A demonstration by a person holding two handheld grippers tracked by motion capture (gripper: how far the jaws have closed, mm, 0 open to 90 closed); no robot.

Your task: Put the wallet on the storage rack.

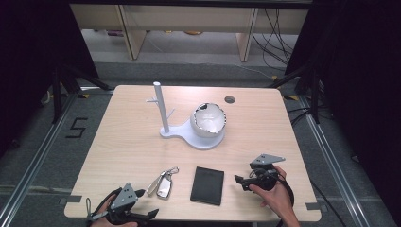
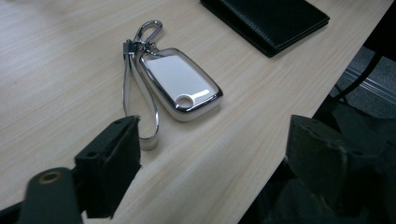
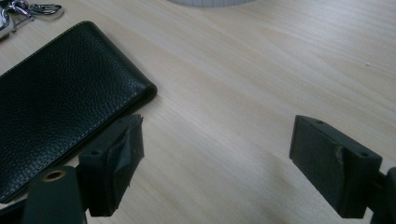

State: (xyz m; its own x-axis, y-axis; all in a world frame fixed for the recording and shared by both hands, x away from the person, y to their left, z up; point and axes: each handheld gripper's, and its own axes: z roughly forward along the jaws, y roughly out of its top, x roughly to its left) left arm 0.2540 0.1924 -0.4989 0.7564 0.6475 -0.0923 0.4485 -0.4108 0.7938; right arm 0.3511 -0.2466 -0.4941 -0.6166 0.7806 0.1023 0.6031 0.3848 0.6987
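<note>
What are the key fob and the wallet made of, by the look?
Key fob: likely glossy white plastic with a chrome-look rim, which throws bright reflections; metal clip on its ring. Wallet: black leather or imitation, with pebbled grain and a stitched edge; which of the two can't be told.

High view: overhead, facing forward across the whole table [image 1: 142, 156]. Left gripper view: low, close, key fob [image 2: 180, 86] centre frame, wallet [image 2: 266, 18] upper right. Right gripper view: close, wallet [image 3: 60, 88] at left, shared.
</note>
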